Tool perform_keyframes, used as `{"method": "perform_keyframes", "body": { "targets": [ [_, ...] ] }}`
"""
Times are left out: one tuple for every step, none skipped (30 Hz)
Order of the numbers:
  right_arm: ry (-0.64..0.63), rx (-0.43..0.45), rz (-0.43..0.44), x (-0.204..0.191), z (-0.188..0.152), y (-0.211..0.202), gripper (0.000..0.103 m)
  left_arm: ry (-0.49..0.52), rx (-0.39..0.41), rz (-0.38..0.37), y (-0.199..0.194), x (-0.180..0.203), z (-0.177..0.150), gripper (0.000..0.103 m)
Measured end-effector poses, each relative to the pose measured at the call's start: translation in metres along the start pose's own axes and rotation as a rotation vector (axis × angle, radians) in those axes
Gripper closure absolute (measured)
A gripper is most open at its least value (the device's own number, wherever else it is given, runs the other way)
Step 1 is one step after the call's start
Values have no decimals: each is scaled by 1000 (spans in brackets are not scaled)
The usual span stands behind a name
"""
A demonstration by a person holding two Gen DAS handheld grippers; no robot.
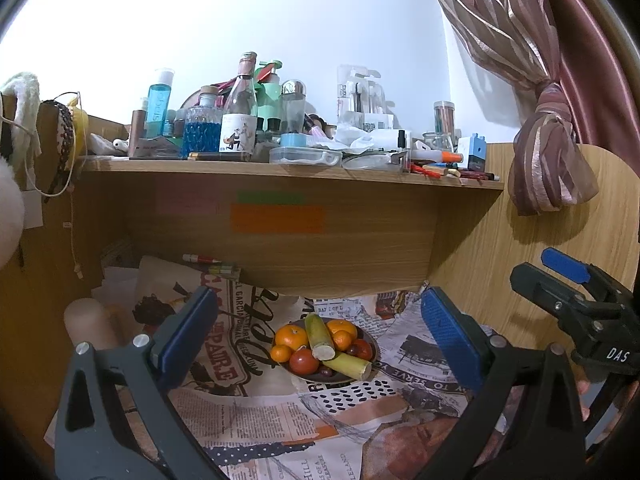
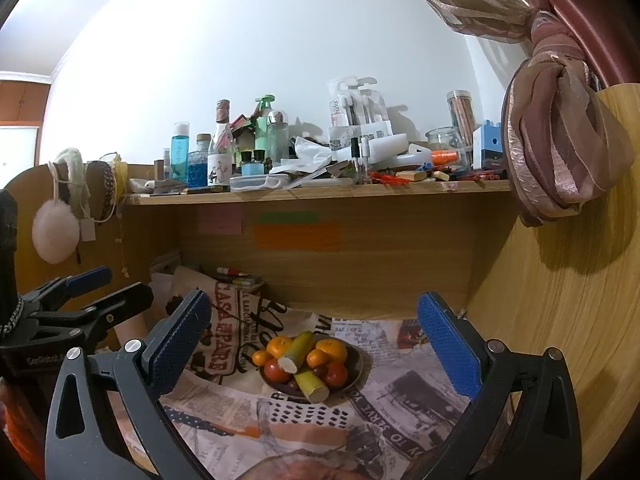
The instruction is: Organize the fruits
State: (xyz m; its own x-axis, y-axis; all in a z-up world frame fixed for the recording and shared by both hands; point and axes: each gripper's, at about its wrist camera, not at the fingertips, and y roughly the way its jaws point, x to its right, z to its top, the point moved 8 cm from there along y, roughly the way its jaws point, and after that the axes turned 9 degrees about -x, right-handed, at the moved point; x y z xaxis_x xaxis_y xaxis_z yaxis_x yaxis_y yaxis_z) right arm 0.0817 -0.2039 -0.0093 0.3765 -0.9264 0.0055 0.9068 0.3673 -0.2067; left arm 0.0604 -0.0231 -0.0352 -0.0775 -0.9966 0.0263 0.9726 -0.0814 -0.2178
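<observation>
The fruits (image 1: 320,346) lay heaped together on a dark plate (image 1: 370,344) at the middle of the worktop (image 1: 532,276). Left tongs (image 1: 320,336) and right tongs (image 2: 316,344) stood wide and empty, short of the plate. This fits either an unsorted pile or a finished gathering.

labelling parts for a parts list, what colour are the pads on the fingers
Blue, with a fine textured surface, on dark grey fingers. Clearest in the right wrist view.
</observation>
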Motion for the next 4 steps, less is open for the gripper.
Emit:
{"method": "perform_keyframes", "body": {
  "targets": [
    [2, 0, -1, 1, 0, 0, 0, 2, 0, 1, 1, 0, 0, 0],
    [4, 1, -1, 1, 1, 0, 0, 4, -1, 0, 2, 0, 0, 0],
    [6, 2, 0, 2, 1, 1, 0, 4, -3, 0, 3, 0, 0, 0],
    [9, 2, 1, 3, 1, 1, 0, 3, -3, 0, 3, 1, 0, 0]
  ]
}}
